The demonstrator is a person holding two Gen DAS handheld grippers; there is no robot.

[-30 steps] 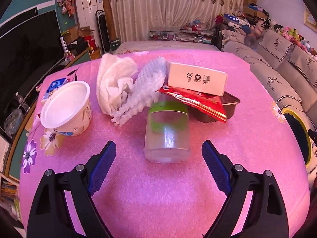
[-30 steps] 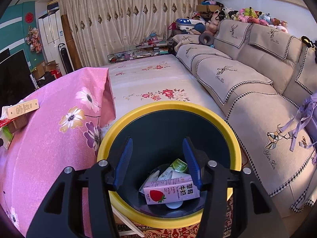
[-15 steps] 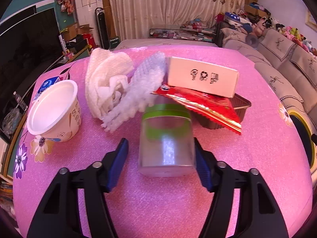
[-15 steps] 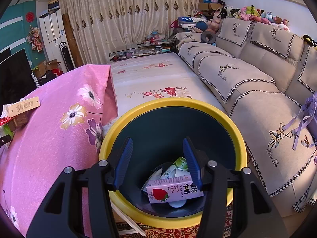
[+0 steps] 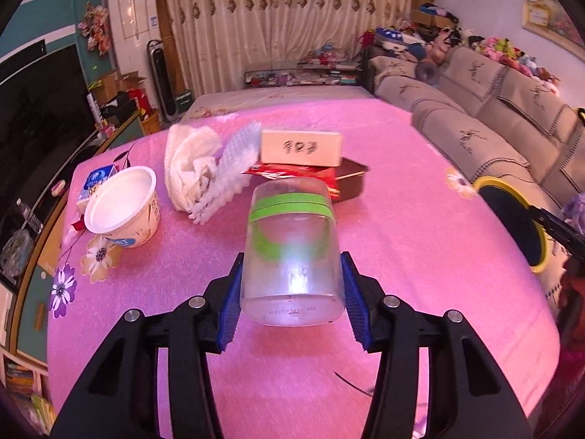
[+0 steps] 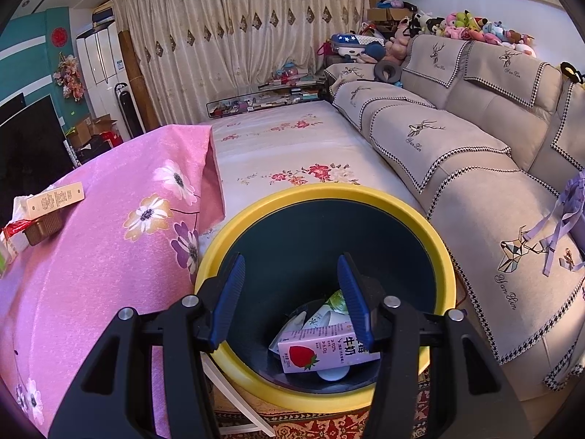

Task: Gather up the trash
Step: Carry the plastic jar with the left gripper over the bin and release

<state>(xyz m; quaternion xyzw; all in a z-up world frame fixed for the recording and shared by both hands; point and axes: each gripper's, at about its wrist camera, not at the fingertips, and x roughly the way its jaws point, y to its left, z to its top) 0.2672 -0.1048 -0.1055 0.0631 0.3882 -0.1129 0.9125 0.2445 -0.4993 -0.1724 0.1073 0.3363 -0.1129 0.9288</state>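
A clear plastic jar (image 5: 292, 219) with a green band hangs tilted just above the pink tablecloth (image 5: 384, 256), its base toward the camera. My left gripper (image 5: 291, 256) is closing on it, and both blue pads press against its sides. Behind it on the cloth lie a white paper cup (image 5: 120, 208), a crumpled white tissue (image 5: 190, 161), a white foam net (image 5: 226, 179), a cream box (image 5: 301, 146), a red wrapper (image 5: 292, 172) and a dark tray (image 5: 351, 179). My right gripper (image 6: 290, 259) stands open and empty over the yellow-rimmed bin (image 6: 329, 192), which holds a strawberry milk carton (image 6: 325, 347).
The bin (image 5: 493, 184) stands off the table's right edge, between the table and a beige sofa (image 6: 475, 146). A blue carton (image 5: 97, 177) lies behind the cup. A dark TV screen (image 5: 36, 109) lines the left side. A patterned rug (image 6: 310, 424) lies under the bin.
My left gripper moved in around the jar, its jaws narrowed onto the sides, and the jar came up off the cloth. The right gripper stayed still over the bin.
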